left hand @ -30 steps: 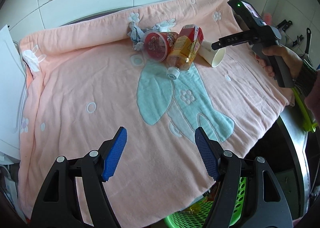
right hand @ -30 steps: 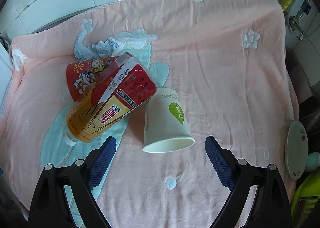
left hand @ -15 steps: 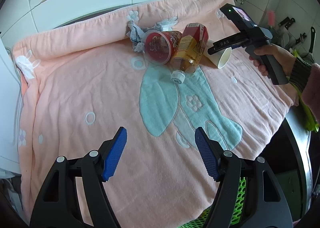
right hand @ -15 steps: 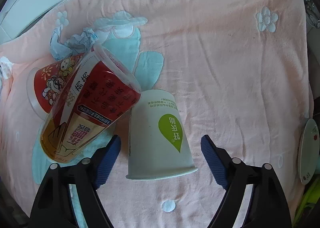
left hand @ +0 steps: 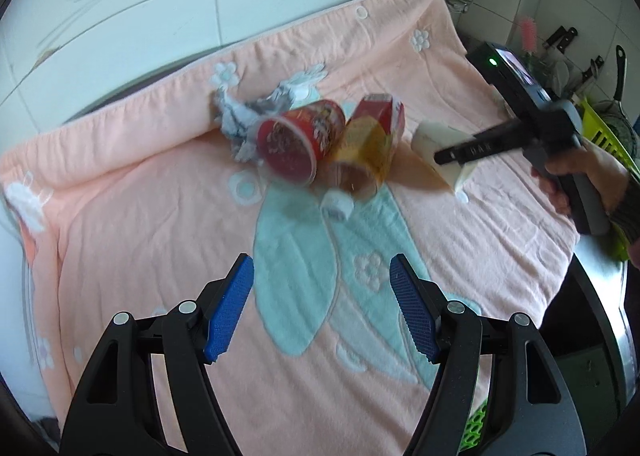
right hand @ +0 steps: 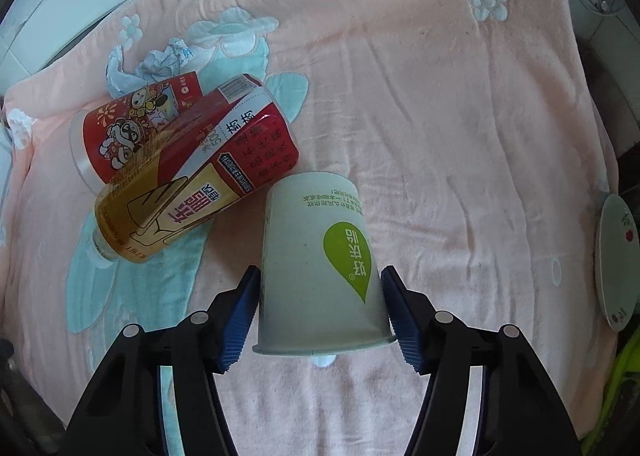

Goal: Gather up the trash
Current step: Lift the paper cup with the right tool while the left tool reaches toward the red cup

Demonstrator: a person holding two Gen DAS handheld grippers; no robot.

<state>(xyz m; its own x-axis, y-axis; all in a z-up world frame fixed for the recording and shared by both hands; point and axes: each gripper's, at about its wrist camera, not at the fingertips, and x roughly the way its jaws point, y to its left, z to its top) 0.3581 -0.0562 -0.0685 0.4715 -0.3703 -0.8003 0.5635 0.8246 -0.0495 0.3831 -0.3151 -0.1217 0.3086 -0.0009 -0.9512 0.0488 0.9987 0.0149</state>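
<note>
paper cup pinched, pile waits

left wrist view: the left gripper (left hand: 322,312) hangs wide open and empty over the pink blanket (left hand: 160,216). at one o'clock the right gripper (left hand: 440,157) meets the paper cup (left hand: 436,144).

right wrist view: the right gripper (right hand: 320,314) has just closed on the paper cup (right hand: 316,268) near its rim. it looks light and crushable, so squeeze gently. the bottle (right hand: 192,192) touches it at ten o'clock, with the red tub (right hand: 132,132) and crumpled paper (right hand: 160,62) beyond.

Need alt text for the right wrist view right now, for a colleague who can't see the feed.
The right gripper is shut on a white paper cup lying on its side on a pink blanket. Left of the cup lie a tea bottle, a red cup and crumpled paper.
</note>
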